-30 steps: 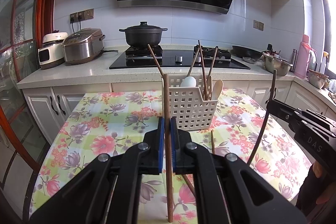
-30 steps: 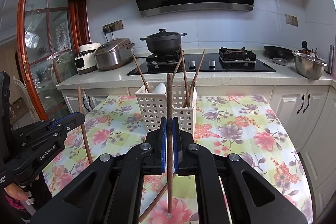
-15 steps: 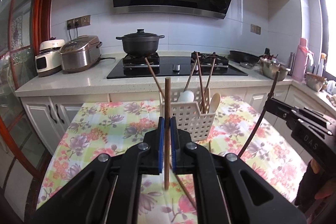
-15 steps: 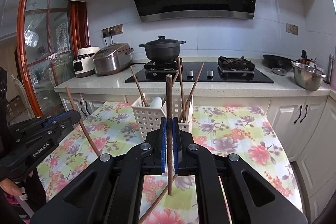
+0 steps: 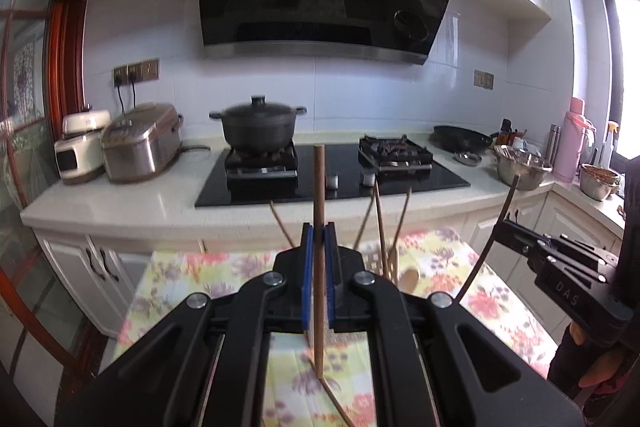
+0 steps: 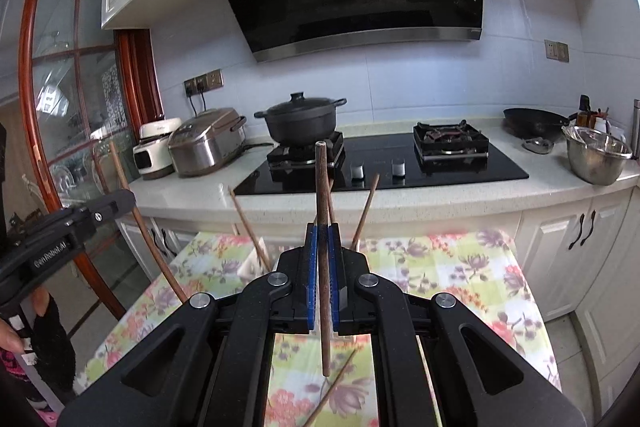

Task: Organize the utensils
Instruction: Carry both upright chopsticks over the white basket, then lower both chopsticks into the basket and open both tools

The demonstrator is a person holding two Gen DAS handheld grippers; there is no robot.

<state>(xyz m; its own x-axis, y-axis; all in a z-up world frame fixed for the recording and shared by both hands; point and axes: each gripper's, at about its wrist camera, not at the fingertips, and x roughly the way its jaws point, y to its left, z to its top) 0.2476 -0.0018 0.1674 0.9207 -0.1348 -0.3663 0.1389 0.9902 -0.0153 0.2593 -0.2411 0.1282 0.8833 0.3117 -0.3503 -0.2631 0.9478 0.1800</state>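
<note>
Both grippers, left gripper [image 5: 319,259] and right gripper [image 6: 323,267], jaws clamped shut on one upright chopstick [image 5: 319,211] each, have lifted clear of the flowered worktop [image 6: 460,267], now near the white basket [image 5: 374,259] for dropping in.

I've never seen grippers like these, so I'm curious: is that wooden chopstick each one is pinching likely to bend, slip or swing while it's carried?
The left gripper holds its chopstick near mid-length and upright; it looks straight, so probably stiff. The right gripper holds its chopstick the same way. Being thin and smooth, either might pivot or slide between the flat blue pads. Both are probably very light.
</note>
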